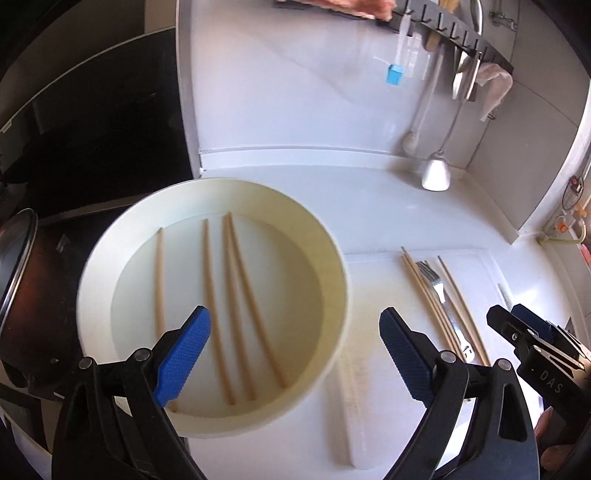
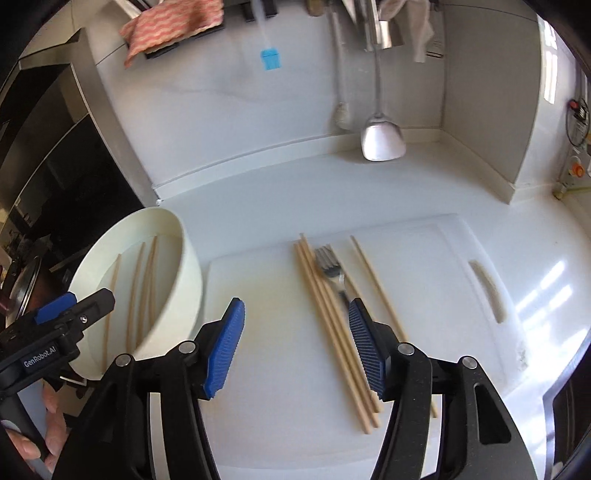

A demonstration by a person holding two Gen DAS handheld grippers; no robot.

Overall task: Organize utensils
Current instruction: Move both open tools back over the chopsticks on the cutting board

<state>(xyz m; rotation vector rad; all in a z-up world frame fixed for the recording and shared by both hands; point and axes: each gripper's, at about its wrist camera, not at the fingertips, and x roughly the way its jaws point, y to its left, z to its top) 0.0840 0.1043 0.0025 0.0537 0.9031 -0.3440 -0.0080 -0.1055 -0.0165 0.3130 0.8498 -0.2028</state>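
Observation:
A cream round bowl (image 1: 334, 258) stands on the white counter with several wooden chopsticks (image 1: 236, 295) lying in it. My left gripper (image 1: 293, 314) hangs open above the bowl's near right rim, holding nothing. To the right lies a white cutting board (image 2: 424, 277) with a bundle of chopsticks (image 2: 332, 325), a metal fork (image 2: 330, 269) and one more chopstick (image 2: 373, 280) apart from them. My right gripper (image 2: 295, 303) is open above the board, just left of the bundle, its pads bare. Each gripper shows at the edge of the other's view: right gripper (image 1: 517, 325), left gripper (image 2: 74, 302).
A wall rail at the back holds a blue silicone brush (image 2: 270, 59), a metal turner (image 2: 382, 142), a spoon and cloths (image 2: 170, 26). A black hob (image 1: 92, 129) and a pot with a lid (image 1: 18, 277) sit left of the bowl. A wall corner (image 2: 480, 129) bounds the right.

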